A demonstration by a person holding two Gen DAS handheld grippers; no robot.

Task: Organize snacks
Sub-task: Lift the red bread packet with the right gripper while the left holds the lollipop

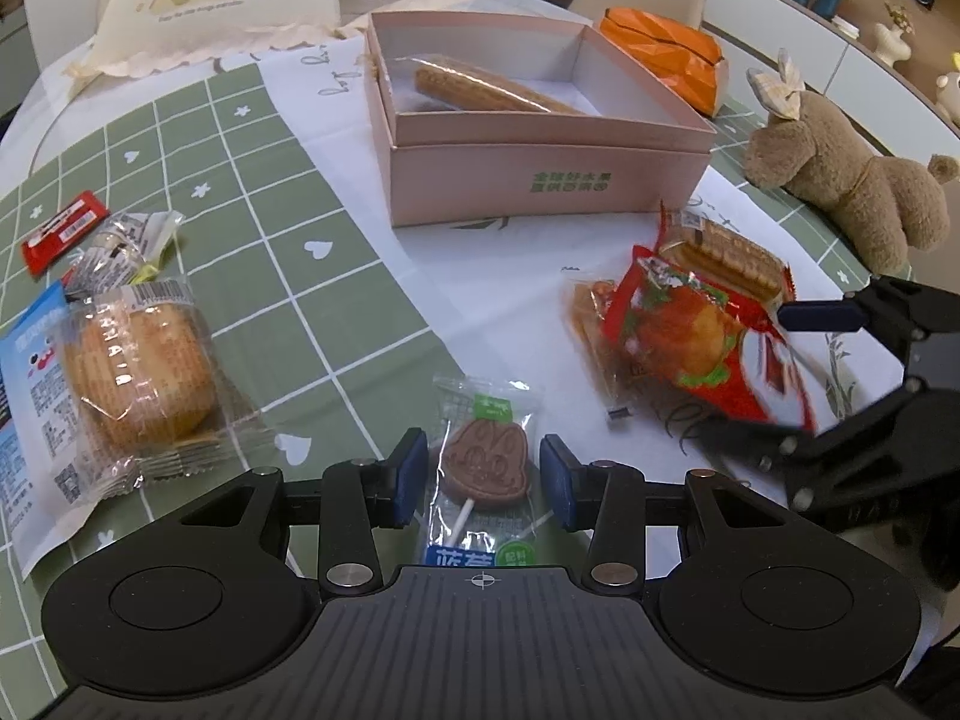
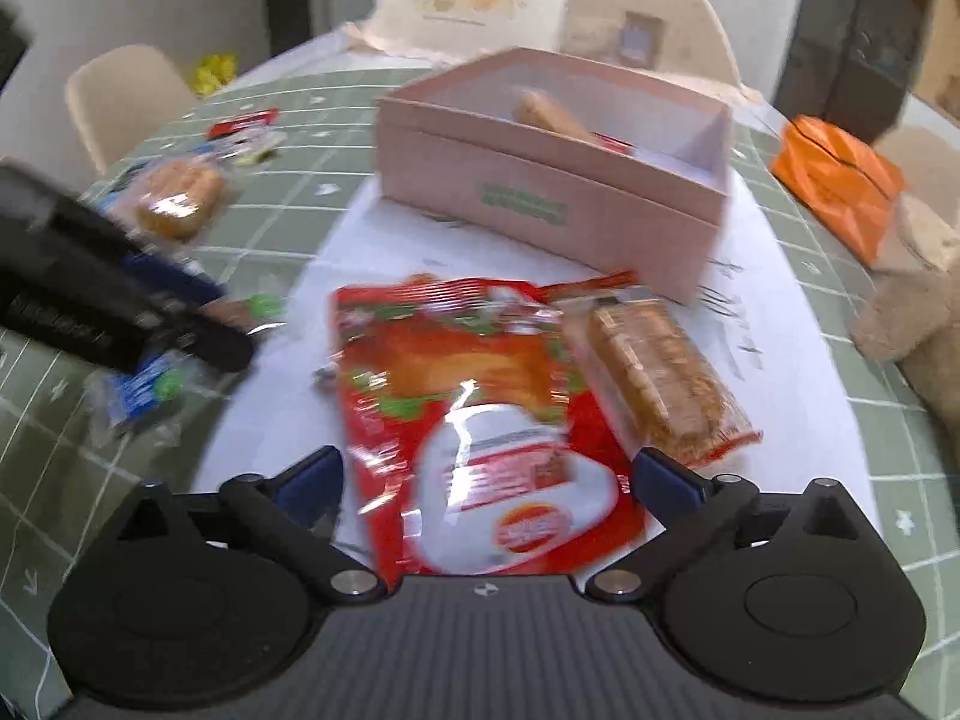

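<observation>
Left tool (image 1: 483,483) wide around clear-wrapped brown chocolate lollipop (image 1: 485,462), not touching; right tool (image 2: 486,480) wide astride glossy red snack packet (image 2: 480,420) on table (image 1: 336,312).

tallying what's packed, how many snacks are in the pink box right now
1: a long wrapped biscuit stick lying diagonally inside the pink box. The near wall hides part of the floor, so more may be hidden.
</observation>
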